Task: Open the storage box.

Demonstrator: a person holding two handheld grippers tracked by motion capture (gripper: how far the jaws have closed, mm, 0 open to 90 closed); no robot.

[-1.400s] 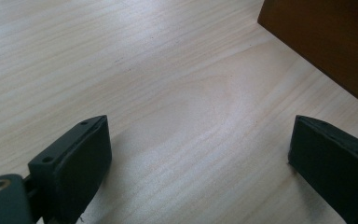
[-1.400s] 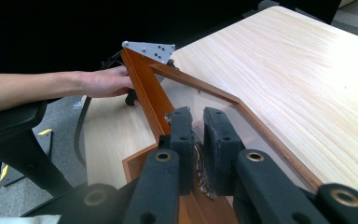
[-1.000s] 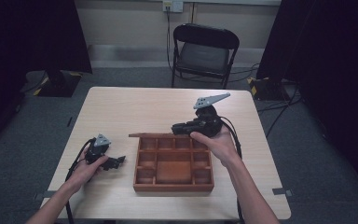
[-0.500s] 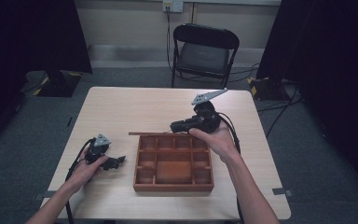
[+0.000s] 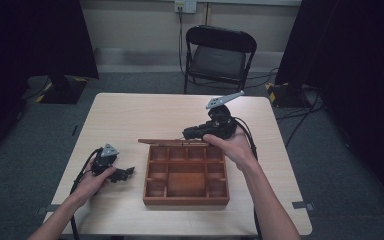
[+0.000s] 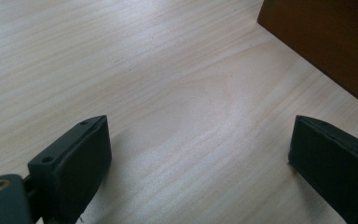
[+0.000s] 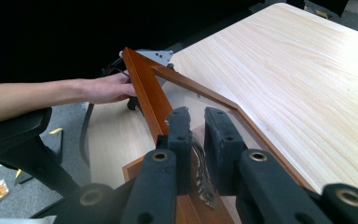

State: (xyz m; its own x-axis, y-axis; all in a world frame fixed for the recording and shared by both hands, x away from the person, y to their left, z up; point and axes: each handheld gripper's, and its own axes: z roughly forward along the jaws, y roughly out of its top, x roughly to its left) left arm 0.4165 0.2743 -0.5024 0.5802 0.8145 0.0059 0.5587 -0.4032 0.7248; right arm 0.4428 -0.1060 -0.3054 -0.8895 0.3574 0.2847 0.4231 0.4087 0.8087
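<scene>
right gripper [image 5: 189, 134]: jaws pinching lid [image 7: 145, 91] of box [image 5: 186, 174] | left gripper [image 5: 122, 173]: jaws spread, resting on table [image 5: 145, 112]

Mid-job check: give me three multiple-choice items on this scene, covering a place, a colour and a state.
1. The left gripper is:
A. inside the box
B. on the table, left of the box
C. on the chair

2. The box is:
A. white
B. blue
C. reddish-brown

3. The right gripper is:
A. shut on the lid
B. wide open over bare table
C. shut on a cable

Answers:
1 B: the left gripper rests on the table beside the box.
2 C: its wood is reddish-brown.
3 A: the right gripper has its jaws nearly together at the edge of the raised lid.
</scene>
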